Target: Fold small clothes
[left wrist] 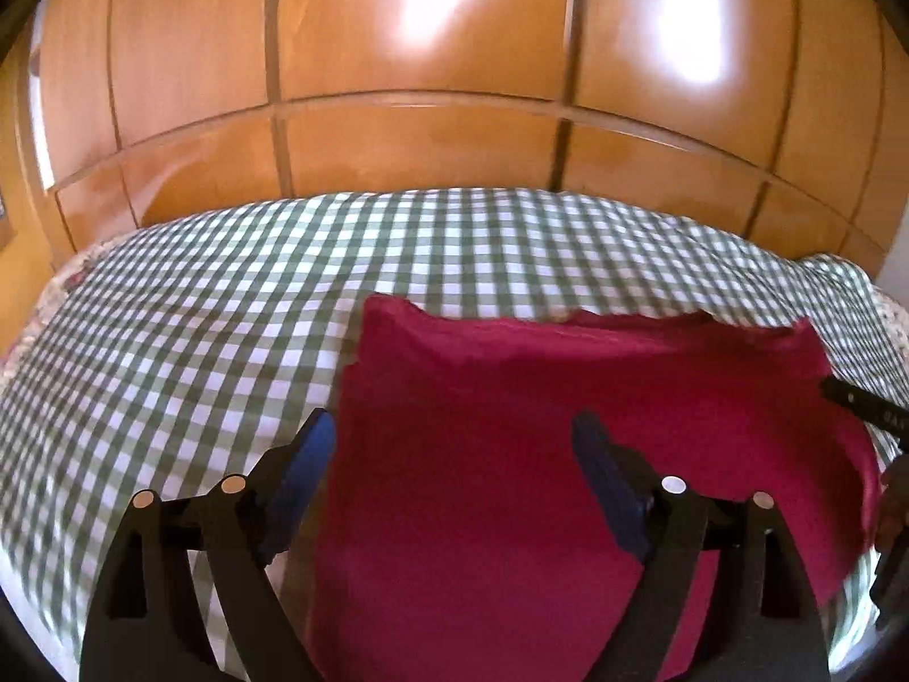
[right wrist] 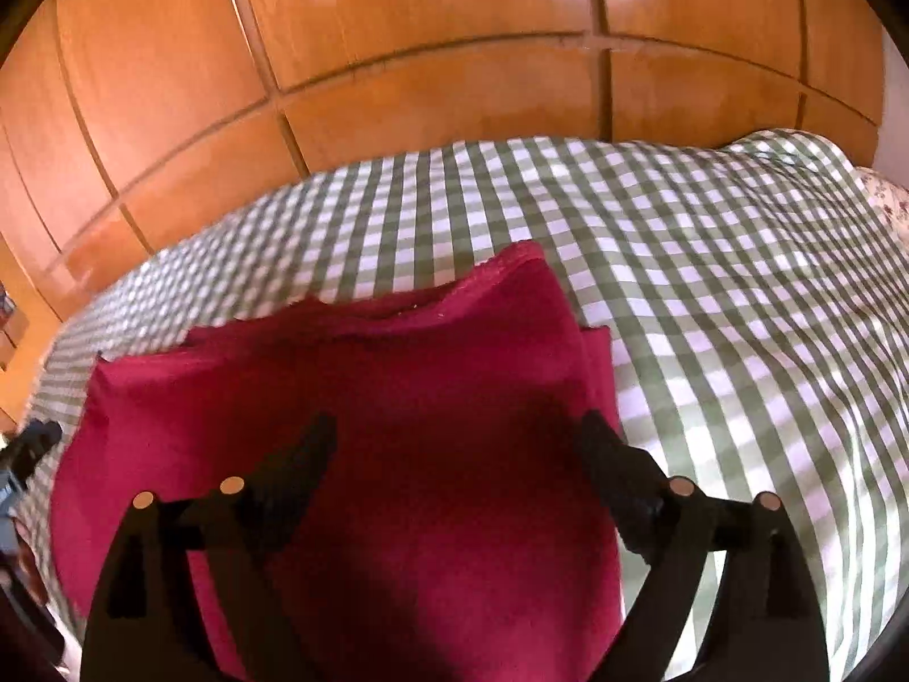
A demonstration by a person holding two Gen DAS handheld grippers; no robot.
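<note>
Both hand-held grippers, left (left wrist: 454,443) and right (right wrist: 460,443), gape empty over red garment (left wrist: 540,426) spread flat on bed (left wrist: 199,312), far edge at 12 o'clock, ready for folding

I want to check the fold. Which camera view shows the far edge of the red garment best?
The left wrist view: the red garment shows its whole far edge against the checked bedcover. The right wrist view shows the garment too, with layered far corners, but its left side is blurred.
</note>
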